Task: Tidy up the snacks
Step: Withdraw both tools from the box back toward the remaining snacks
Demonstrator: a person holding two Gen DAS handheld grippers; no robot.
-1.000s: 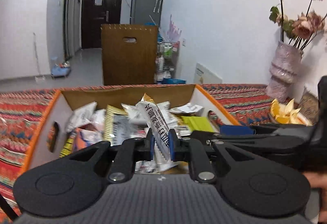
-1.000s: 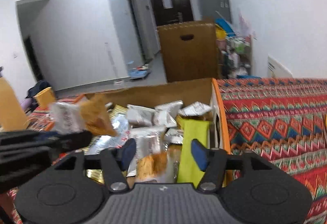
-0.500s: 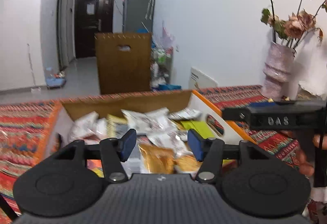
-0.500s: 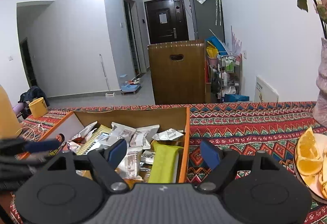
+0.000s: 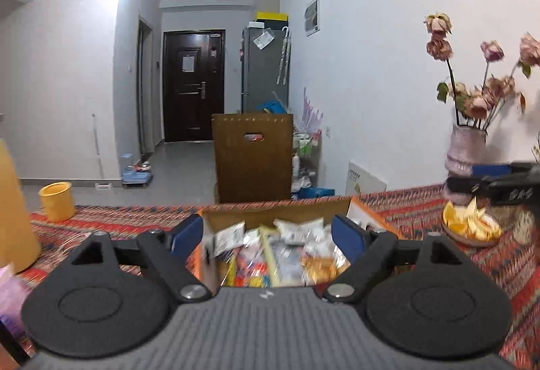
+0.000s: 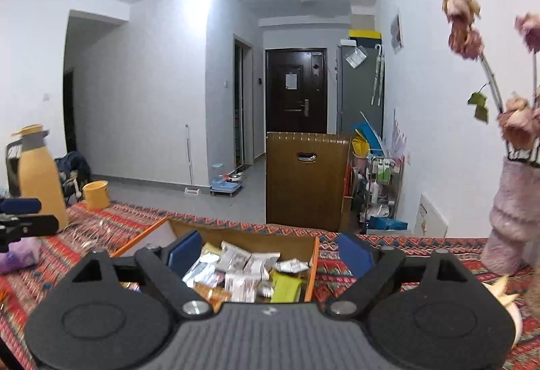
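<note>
The left tongs [image 5: 268, 236] stood wide apart with nothing between the blue pads [image 5: 347, 236]; the jaws had just been opening. The right tongs [image 6: 270, 252] were likewise spread wide and empty, their jaws also having just been opening. Both pairs were raised above the counter [image 6: 388, 247], which was covered with a red patterned cloth, and pointed slightly downward toward the cardboard box [image 6: 312, 263].

The box sat open-topped on the counter, its rim edged in orange. Inside lay the snacks [image 6: 246, 265]: white and silver packets toward the far wall, a lime-green packet [image 6: 285, 289] against the right-hand wall, and an orange-brown packet [image 6: 211, 292] nearer the camera. In the left wrist view the same contents appeared blurred, and individual packets could not be told apart there.

To the right of the box stood a pale pink vase [image 5: 465, 157] with dried flowers, and near it a plate of orange slices [image 5: 469, 226]. To the left were a yellow jug [image 6: 38, 174] and a yellow cup [image 6: 96, 194]. The right tongs showed at the right edge of the left wrist view, well apart from the box.
</note>
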